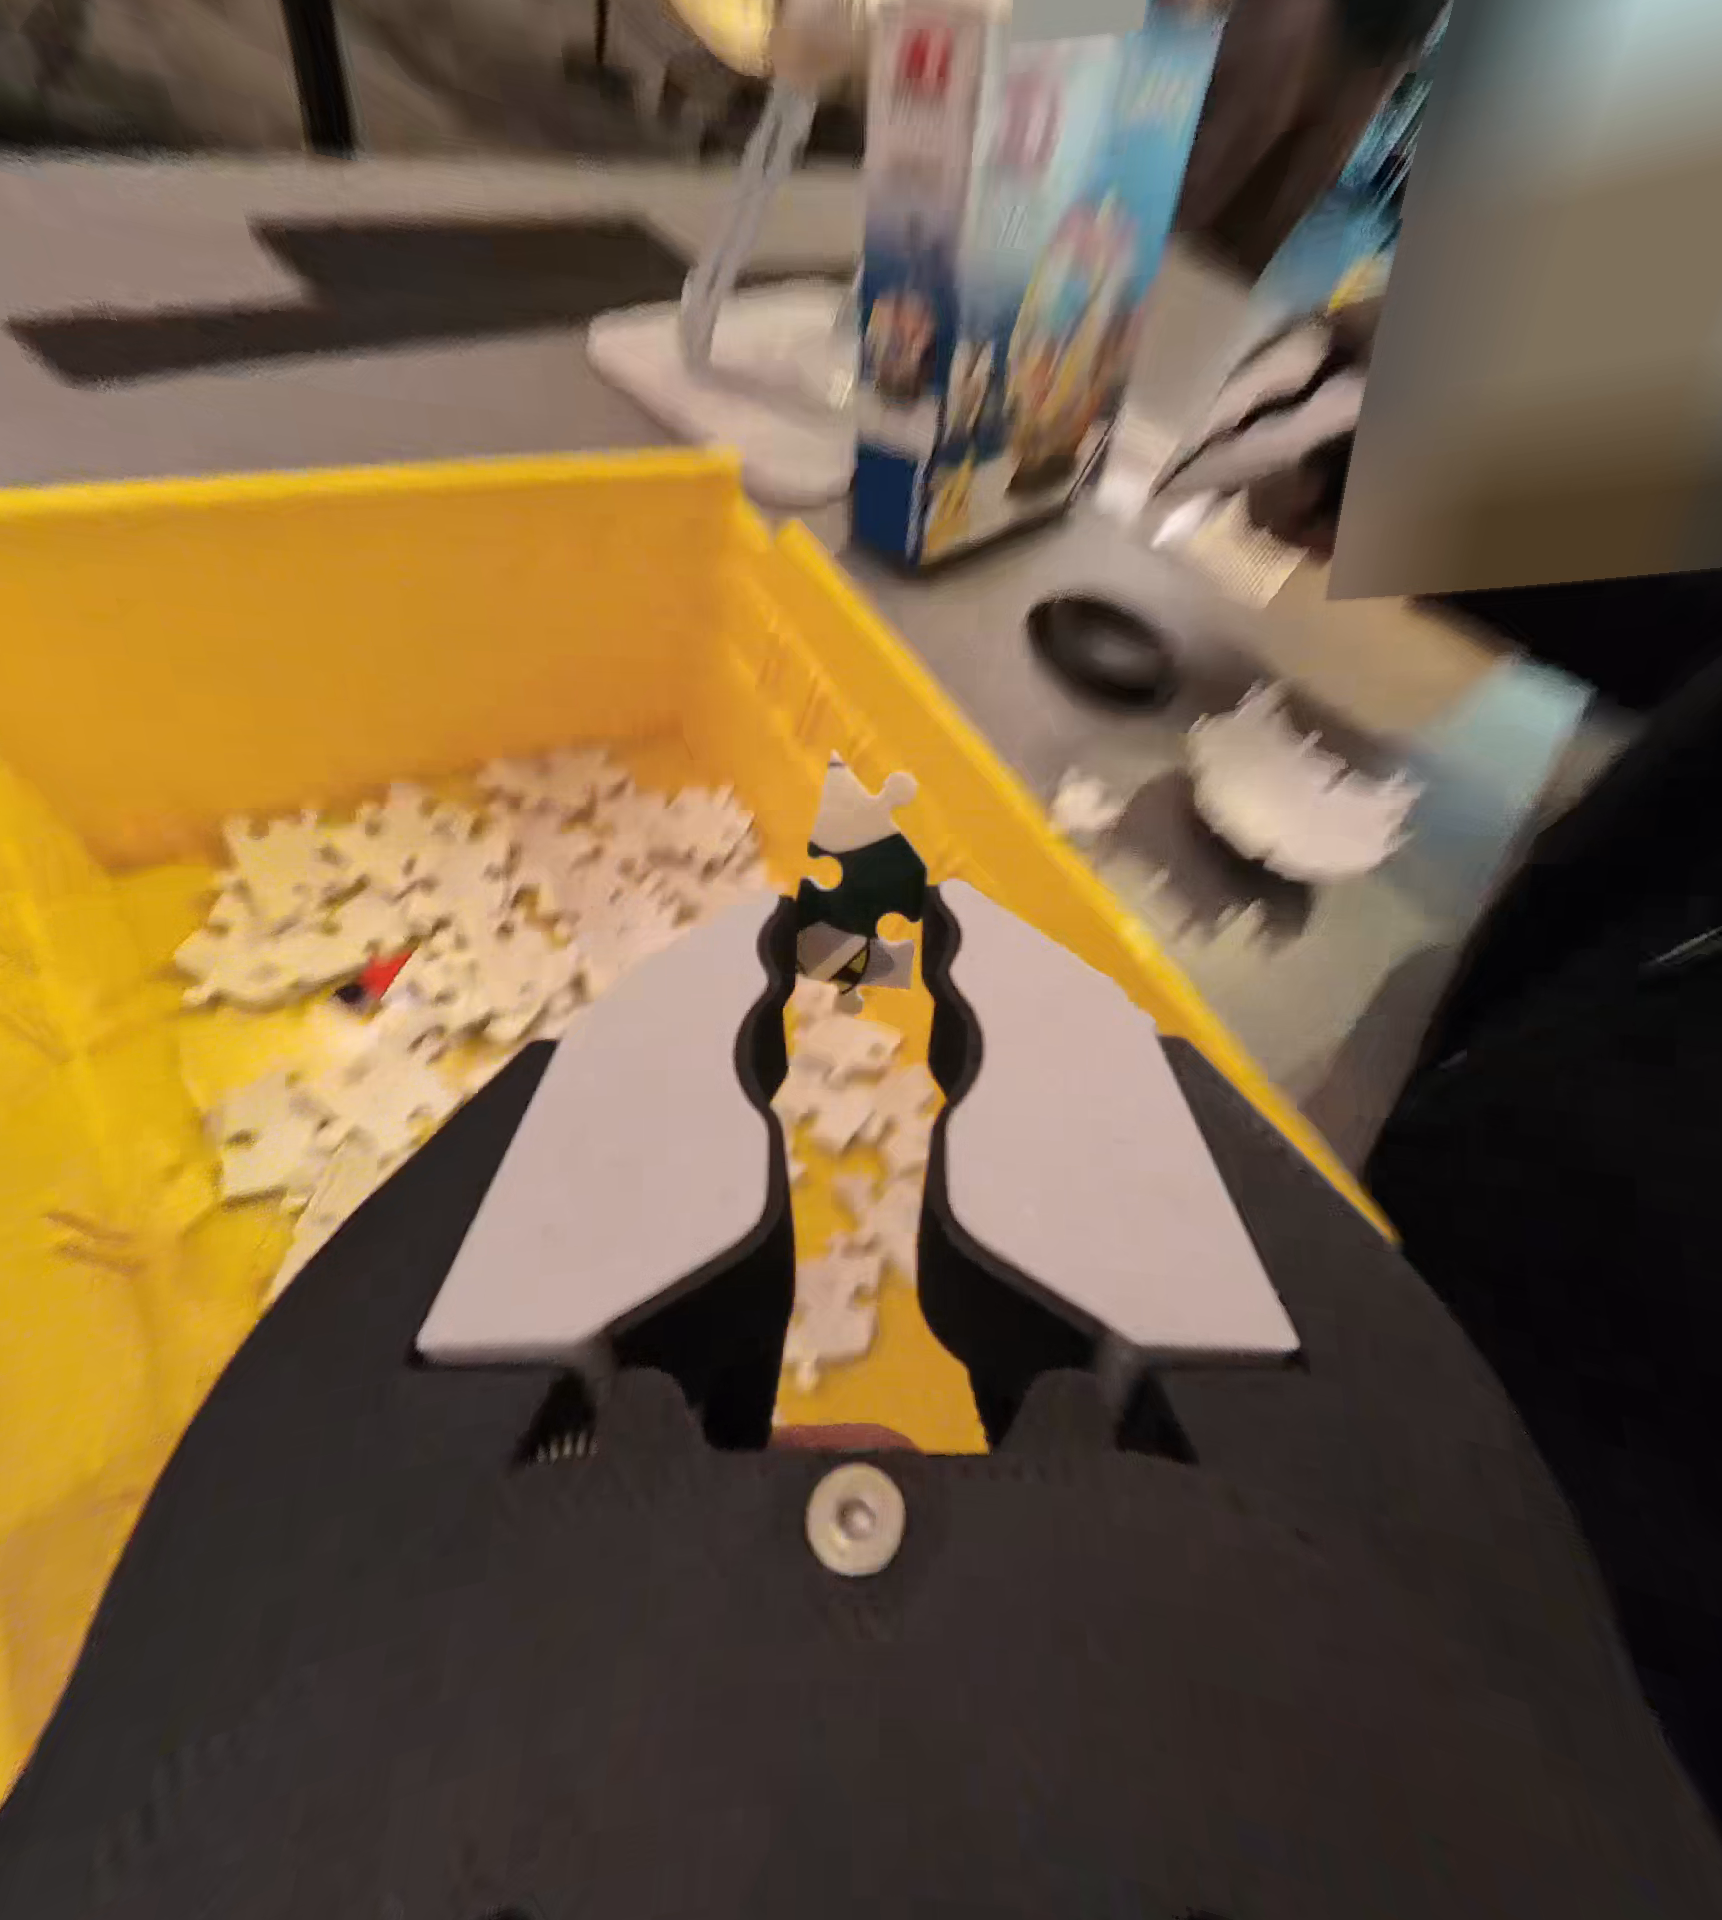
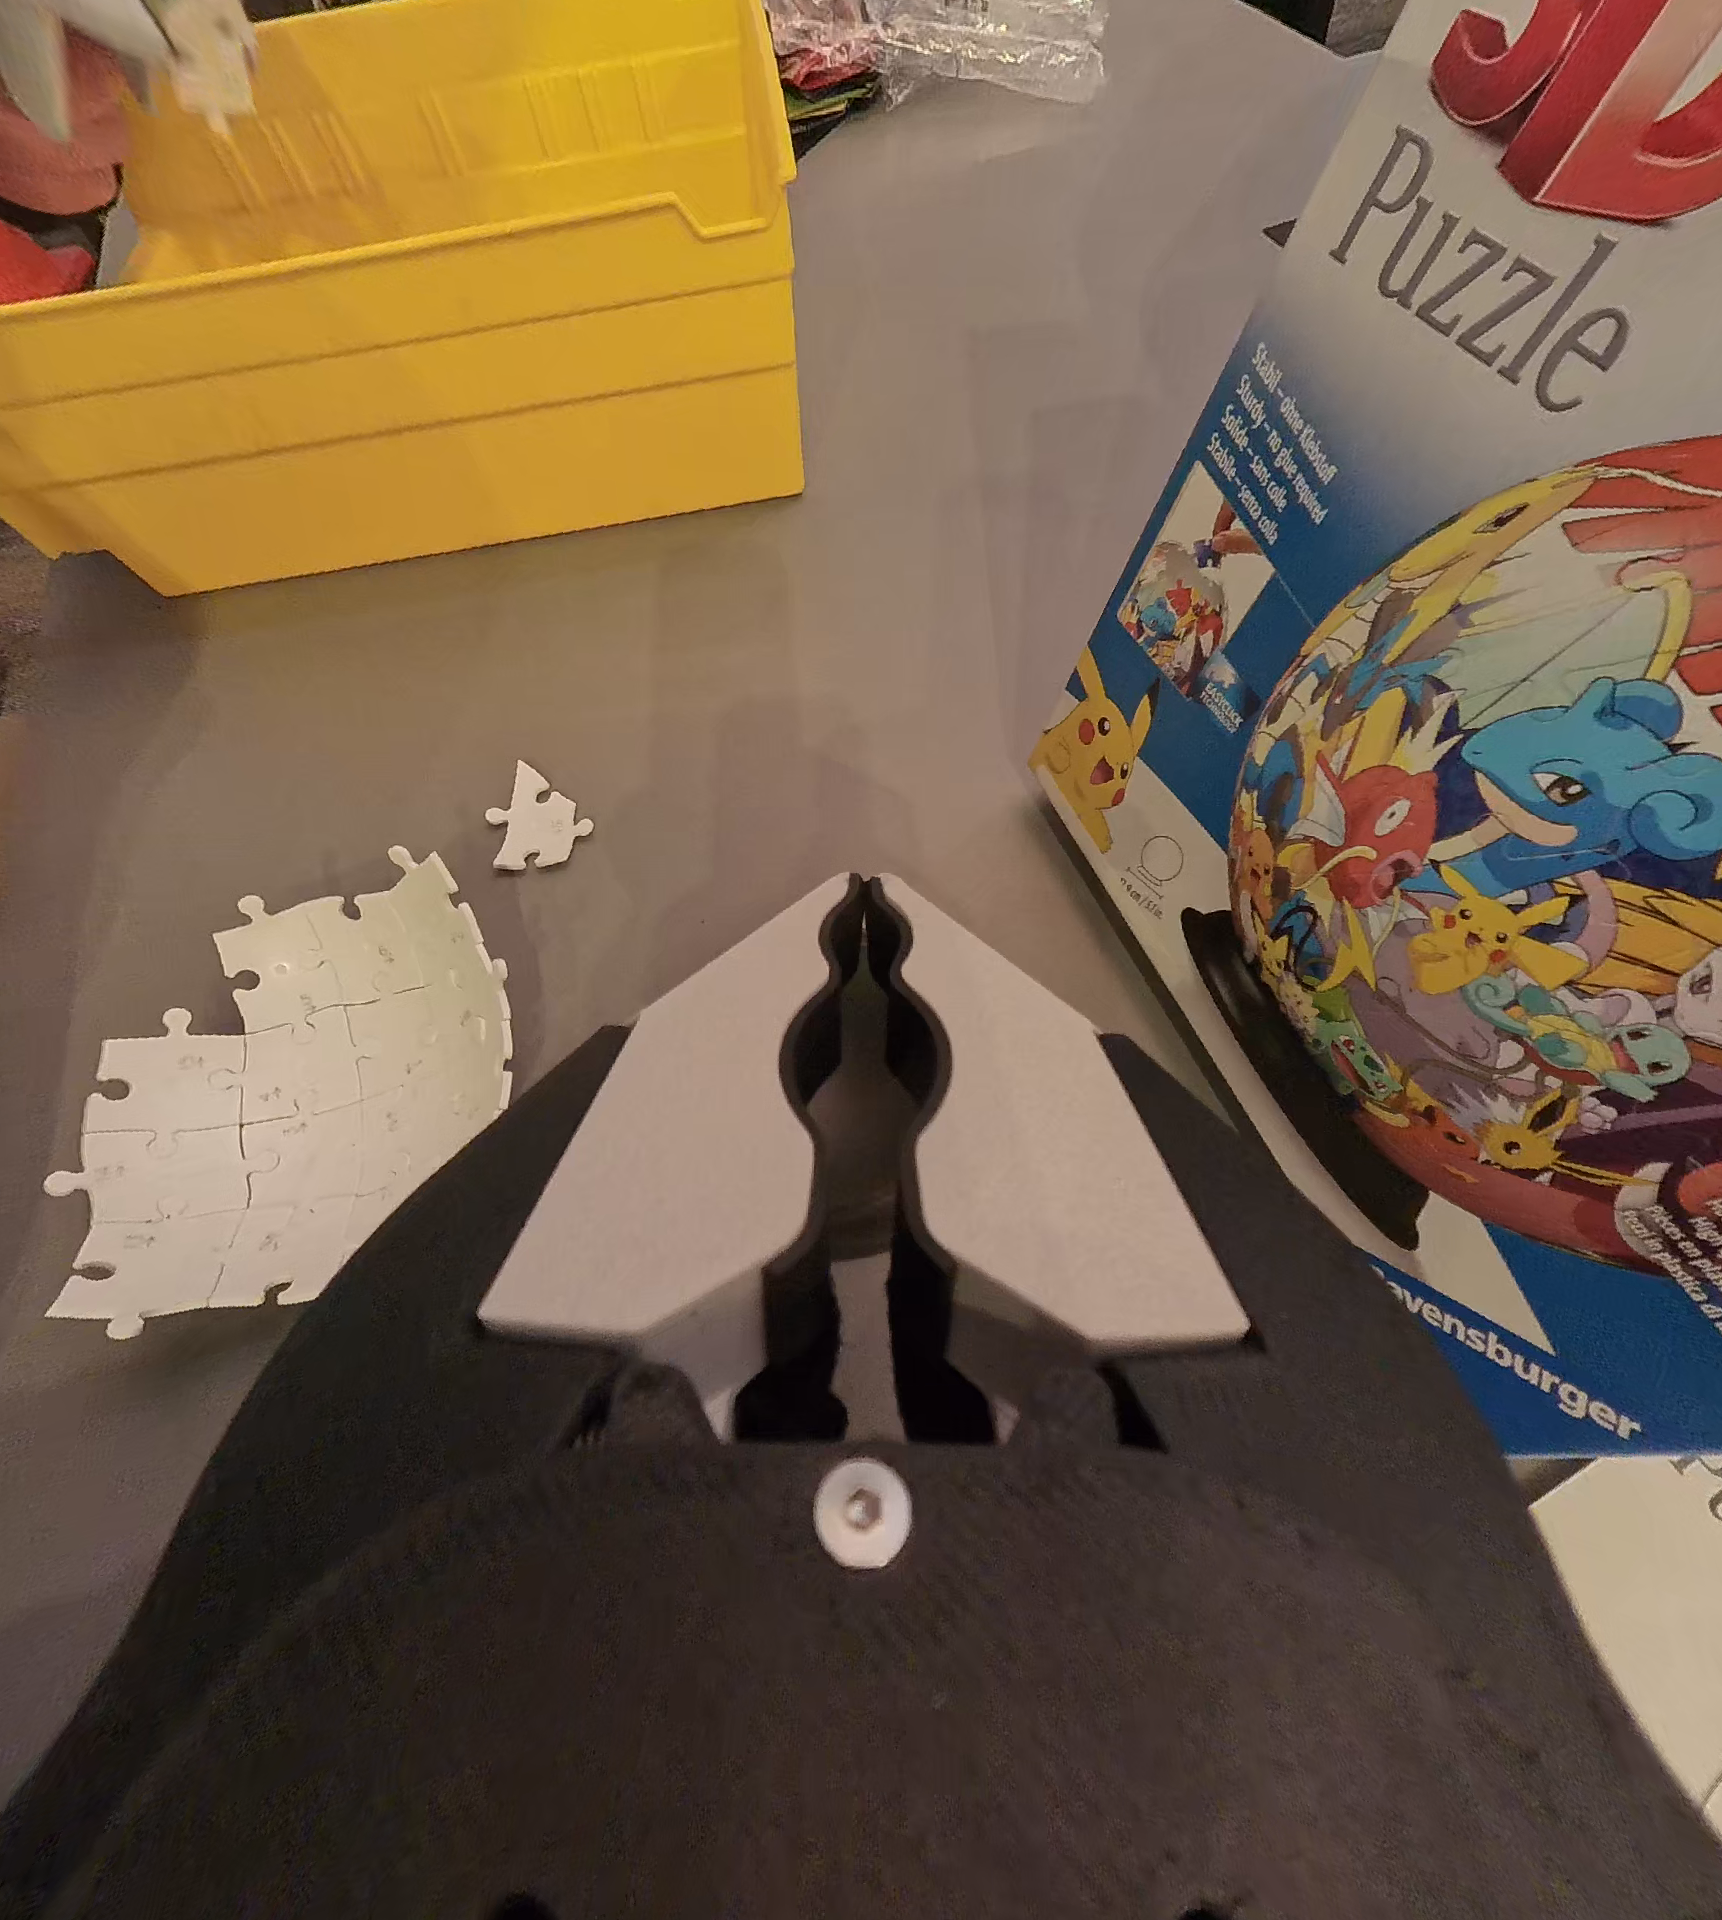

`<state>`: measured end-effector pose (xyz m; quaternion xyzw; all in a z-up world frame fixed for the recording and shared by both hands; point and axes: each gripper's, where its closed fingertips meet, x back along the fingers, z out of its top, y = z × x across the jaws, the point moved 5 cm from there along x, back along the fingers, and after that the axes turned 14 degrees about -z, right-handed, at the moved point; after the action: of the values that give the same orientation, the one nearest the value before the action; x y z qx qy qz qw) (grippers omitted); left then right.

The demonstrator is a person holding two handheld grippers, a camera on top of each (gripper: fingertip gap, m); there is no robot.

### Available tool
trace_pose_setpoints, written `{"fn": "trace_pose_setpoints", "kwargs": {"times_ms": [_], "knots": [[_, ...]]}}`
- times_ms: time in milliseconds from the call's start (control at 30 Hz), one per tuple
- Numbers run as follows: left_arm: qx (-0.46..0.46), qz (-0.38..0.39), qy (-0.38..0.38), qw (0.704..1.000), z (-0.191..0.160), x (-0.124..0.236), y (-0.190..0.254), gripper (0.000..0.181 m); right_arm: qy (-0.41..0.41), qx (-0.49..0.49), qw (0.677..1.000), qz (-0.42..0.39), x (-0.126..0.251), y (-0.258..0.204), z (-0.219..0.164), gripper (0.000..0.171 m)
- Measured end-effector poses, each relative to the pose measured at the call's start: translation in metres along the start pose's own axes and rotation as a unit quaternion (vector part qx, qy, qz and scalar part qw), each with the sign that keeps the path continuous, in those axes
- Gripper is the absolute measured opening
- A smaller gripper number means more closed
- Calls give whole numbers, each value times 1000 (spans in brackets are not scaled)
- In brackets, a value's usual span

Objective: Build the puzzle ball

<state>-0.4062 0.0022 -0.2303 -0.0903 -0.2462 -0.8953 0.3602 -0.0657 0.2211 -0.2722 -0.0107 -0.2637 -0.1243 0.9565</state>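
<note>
We are holding the left tool (image 1: 862, 914) over the deep yellow plastic bin (image 1: 337, 623), which is sitting on the grey table (image 2: 836, 540). The bin is carrying a loose heap of white-backed puzzle pieces (image 1: 441, 935) spread across its floor, most lying blank side up, with one small red-printed piece (image 1: 381, 977) showing among them. The left tool is clamped on a dark green and white puzzle piece (image 1: 862, 862), which is standing up between the tips, its white knob pointing upward, above the bin's right wall.

In the right wrist view, we are seeing the same yellow bin from outside at the upper left; its contents are hidden from this side. In front of it, on the table, a curved section of joined white puzzle pieces (image 2: 296, 1101) is lying blank side up, just left of the right tool (image 2: 865, 883). A single loose white puzzle piece (image 2: 537, 821) is resting near that section's upper edge, apart from it. We are holding the right tool with its tips together and nothing between them, above the bare table. At the right, the tall cardboard puzzle box (image 2: 1459, 727) printed with a colourful cartoon ball is standing upright, and a crumpled clear plastic bag (image 2: 982, 42) is lying behind it.
</note>
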Motion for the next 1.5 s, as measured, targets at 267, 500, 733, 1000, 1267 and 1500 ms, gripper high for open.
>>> {"fn": "trace_pose_setpoints", "kwargs": {"times_ms": [267, 500, 733, 1000, 1267, 1500], "knots": [[18, 82, -305, 949, -61, -28, -20, 46, 0, 2, 1000, 1, 1, 0, 1, 0], [-2, 176, -240, 955, -29, -35, -65, 44, 0, 0, 1000, 3, 0, 0, 0, 0], [-1, 211, -309, 927, -46, -63, -103, 35, 1, -1, 1000, 1, 1, 1, -1, 0], [-7, 172, -332, 927, -56, -49, -66, 2, -1, -7, 1000, 3, 0, 3, -4, 0], [5, 187, -299, 936, -50, -34, -65, 38, -1, -5, 1000, 6, 0, 1, -3, 0], [-25, 168, -328, 929, -51, -62, -92, 51, -1, -3, 1000, 7, 0, 0, -2, 0]]}}
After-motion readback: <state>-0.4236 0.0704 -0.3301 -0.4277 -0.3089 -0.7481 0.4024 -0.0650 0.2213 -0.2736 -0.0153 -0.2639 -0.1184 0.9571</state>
